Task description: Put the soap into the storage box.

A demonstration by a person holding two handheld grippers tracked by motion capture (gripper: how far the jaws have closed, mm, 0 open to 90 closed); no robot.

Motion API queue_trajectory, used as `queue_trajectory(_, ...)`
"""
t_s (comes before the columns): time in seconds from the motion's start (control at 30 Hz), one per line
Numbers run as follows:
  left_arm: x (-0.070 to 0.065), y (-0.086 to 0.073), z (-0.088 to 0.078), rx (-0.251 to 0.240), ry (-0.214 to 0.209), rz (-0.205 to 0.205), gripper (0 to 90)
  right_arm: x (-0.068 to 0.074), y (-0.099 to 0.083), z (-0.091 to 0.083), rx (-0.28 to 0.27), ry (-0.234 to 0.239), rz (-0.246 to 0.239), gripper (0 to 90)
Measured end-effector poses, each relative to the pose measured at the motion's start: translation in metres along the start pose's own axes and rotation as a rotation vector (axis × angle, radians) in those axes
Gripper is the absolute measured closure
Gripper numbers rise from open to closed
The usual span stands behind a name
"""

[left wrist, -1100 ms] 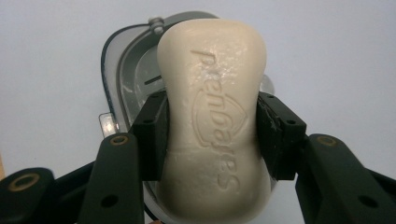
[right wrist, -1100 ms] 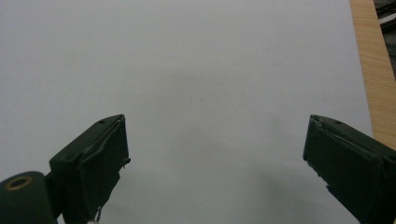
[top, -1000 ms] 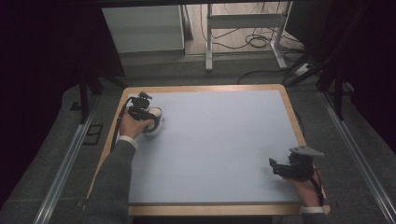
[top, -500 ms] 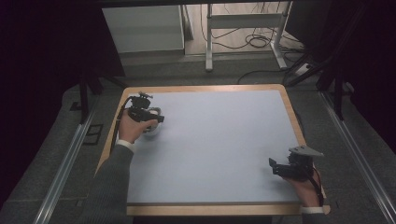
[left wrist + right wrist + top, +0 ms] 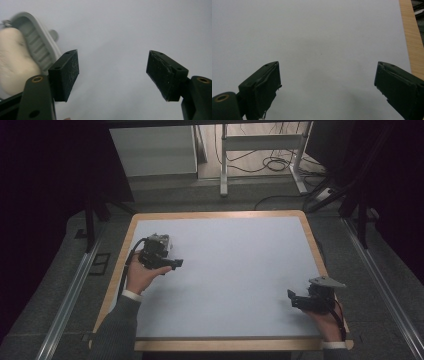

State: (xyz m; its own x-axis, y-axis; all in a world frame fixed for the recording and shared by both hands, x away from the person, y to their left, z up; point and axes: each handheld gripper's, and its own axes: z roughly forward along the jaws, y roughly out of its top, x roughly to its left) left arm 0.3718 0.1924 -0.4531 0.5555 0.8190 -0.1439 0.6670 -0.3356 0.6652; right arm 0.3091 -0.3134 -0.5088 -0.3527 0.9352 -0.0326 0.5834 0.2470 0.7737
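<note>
- My left gripper hovers over the left side of the bench, with my hand wrapped around its body.
- In the left gripper view, its two black fingers are spread wide apart and released, with only pale bench surface between them.
- The thing I am working with is a slipper: cream and fuzzy, with a grey ribbed sole.
- In that same view the slipper lies at the far left, just beside the left finger and outside the gap; I cannot tell whether they touch.
- In the high view the slipper is a small pale shape near the bench's left edge, mostly hidden behind the gripper.
- My right gripper rests low at the bench's near right corner, well apart from the slipper.
- Its fingers are also parted and hold nothing.
- I judge the step in hand to be between grasps: the slipper lies free on the bench.
- If I am to take it next, the move calls for swinging the left gripper toward it, centring the sole's rim in the gap, then clenching.
</note>
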Motion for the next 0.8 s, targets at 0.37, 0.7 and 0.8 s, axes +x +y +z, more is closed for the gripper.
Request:
queue_trajectory(0.37,-0.024,-0.053,0.010,0.005,-0.050,0.017,26.4,0.002,0.000,0.000,0.000,0.000,-0.006,6.4)
queue_trajectory(0.7,-0.030,-0.085,0.014,-0.014,-0.066,-0.037,25.9,0.003,0.001,0.000,-0.002,0.003,-0.014,6.4)
queue_trajectory(0.8,-0.030,-0.090,0.016,-0.013,-0.060,-0.047,25.8,0.004,0.001,0.000,-0.001,0.002,-0.017,6.4)
